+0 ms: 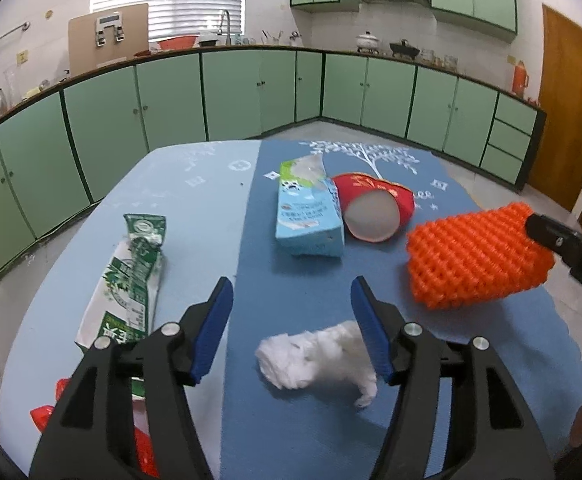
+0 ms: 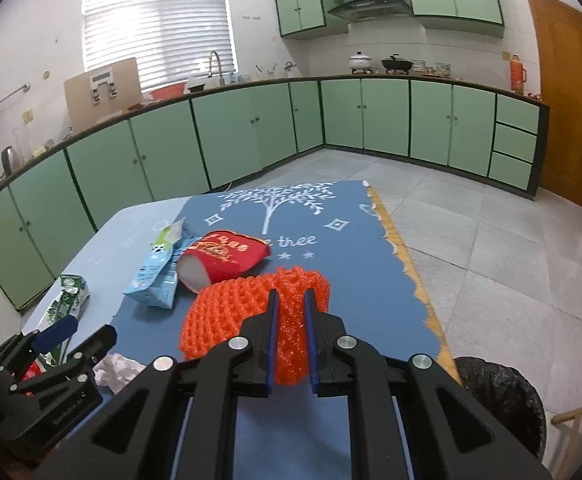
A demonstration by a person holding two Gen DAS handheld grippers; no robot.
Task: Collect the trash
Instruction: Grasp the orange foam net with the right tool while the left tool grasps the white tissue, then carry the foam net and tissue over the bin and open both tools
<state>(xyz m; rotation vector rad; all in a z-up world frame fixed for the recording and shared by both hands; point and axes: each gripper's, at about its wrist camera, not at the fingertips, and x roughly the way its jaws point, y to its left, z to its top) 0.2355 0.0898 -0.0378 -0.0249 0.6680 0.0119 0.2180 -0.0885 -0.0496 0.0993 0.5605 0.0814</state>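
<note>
Clamping the orange foam net (image 2: 251,304), the right hand-held gripper (image 2: 289,316) holds it above the worktop (image 2: 351,280); the bin (image 2: 503,392) lies beside the net's right (nearer this arm). Left hand-held gripper (image 1: 291,320) gapes around the tissue wad (image 1: 315,356).

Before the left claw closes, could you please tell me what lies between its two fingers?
In the left wrist view, a crumpled white tissue lies on the blue tablecloth between the open left claw's fingers, close against the right one.
</note>
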